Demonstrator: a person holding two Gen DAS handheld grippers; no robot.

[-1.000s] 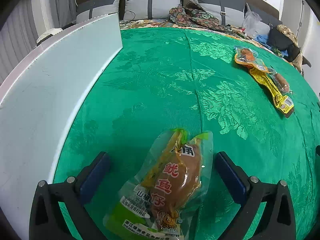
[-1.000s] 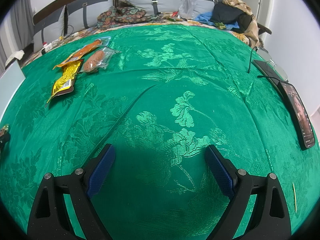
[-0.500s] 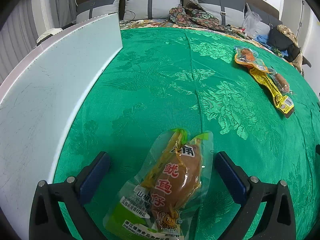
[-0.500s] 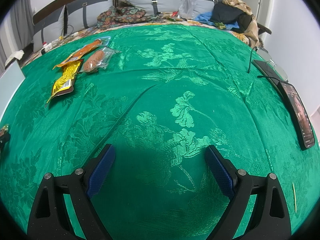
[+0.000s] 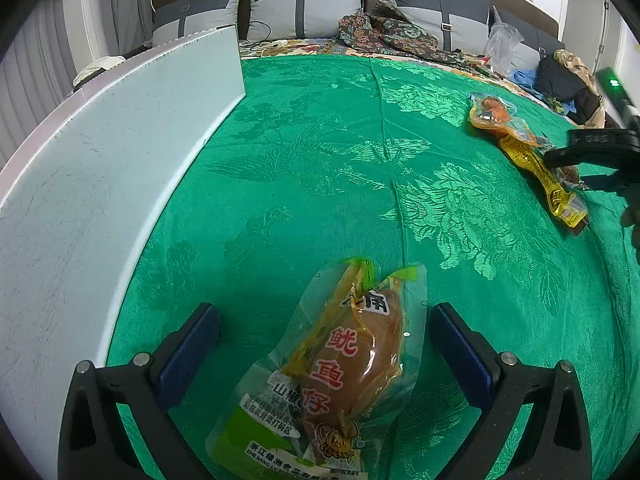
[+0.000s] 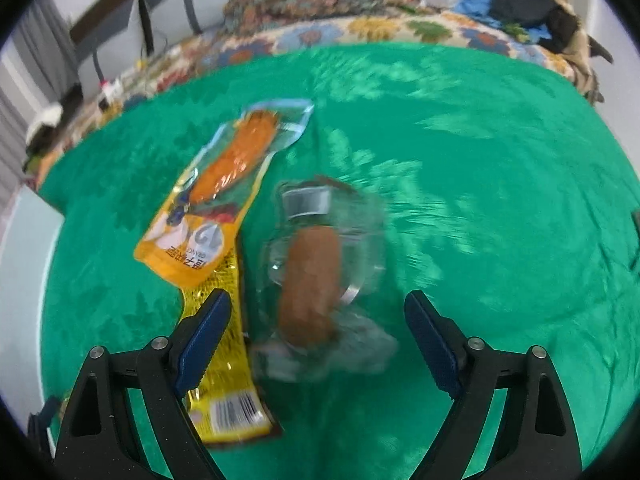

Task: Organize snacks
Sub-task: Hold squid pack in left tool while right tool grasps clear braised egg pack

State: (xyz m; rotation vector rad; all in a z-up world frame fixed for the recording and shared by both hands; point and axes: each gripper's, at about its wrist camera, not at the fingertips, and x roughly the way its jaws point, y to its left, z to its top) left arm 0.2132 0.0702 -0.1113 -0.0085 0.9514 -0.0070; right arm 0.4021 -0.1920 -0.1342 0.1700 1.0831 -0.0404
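Two grippers, each straddling a snack on the green cloth (image 5: 320, 160).

Left wrist view: the left gripper (image 5: 324, 344) has its fingers spread, and the squid snack pack (image 5: 340, 364) lies flat between them, its right edge just beside the right finger, no pad pressing it. Right wrist view, blurred: the right gripper (image 6: 316, 328) is closing its fingers with the clear sausage pack (image 6: 312, 284) between them, untouched; the yellow pack (image 6: 224, 356) runs under the left finger, beside the orange pack (image 6: 224, 184). To do this well, centre on the sausage pack alone, keeping that finger clear of the yellow one.
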